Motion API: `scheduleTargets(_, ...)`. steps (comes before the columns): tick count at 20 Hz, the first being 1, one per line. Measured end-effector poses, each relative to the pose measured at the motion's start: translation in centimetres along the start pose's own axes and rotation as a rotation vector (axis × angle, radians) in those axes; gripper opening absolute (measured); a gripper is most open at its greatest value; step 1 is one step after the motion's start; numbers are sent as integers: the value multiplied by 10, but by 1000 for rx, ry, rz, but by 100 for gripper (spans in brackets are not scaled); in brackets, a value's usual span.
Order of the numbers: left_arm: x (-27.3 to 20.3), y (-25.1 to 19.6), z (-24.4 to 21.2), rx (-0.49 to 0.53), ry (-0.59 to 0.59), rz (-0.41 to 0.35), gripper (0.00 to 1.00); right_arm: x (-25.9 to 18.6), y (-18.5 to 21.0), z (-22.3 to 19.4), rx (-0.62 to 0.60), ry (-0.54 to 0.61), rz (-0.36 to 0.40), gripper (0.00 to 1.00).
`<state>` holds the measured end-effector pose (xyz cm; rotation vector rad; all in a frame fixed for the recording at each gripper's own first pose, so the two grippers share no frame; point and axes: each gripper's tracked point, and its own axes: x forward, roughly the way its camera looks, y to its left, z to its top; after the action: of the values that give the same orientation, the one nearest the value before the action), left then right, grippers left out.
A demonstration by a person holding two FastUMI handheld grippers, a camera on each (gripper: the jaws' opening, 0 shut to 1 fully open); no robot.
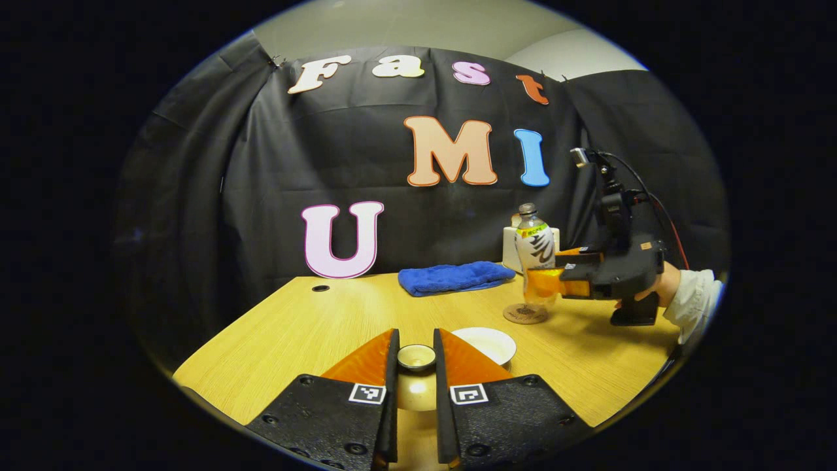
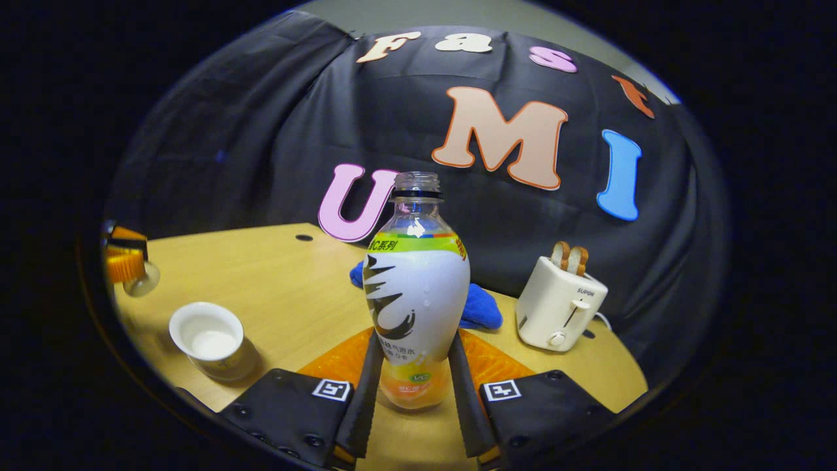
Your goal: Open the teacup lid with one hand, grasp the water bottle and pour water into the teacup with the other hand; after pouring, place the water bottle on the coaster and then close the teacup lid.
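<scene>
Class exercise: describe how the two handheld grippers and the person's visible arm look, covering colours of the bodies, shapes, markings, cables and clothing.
Each gripper, left gripper and right gripper, has a black textured body with screws, orange ribbed wedge-shaped finger backs, and a square black-and-white marker on each finger base. Seen from the left gripper view, the right one has a pistol-style handle, a small camera on a black mast, and black and red cables. The person's sleeve is light-coloured.

bottle [image 2: 416,294] label is white with black swooshes, green band up top; blue cloth [image 1: 454,277], cream toaster [image 2: 559,304], coaster [image 1: 525,313] maybe brown.
</scene>
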<state>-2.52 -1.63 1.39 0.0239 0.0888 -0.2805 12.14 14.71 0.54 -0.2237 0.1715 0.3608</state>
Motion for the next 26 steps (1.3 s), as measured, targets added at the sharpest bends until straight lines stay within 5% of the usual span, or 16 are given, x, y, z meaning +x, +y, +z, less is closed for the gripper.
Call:
scheduleTargets(12,-3,-18,-1,11,6,-30,21,25,-15,-26,154,32,-41,62)
scheduleTargets(18,4,-28,-4,5,19,-53,21,21,-15,-30,133,45,-37,74)
scheduleTargets(22,12,-33,-1,8,16,-74,21,13,-10,-27,136,32,-43,92)
scheduleTargets(24,19,-38,0,16,16,-93,21,-2,-12,-29,141,22,-52,86)
scheduleTargets(26,27,-42,3,21,12,-113,21,-9,-18,-26,148,11,-61,99)
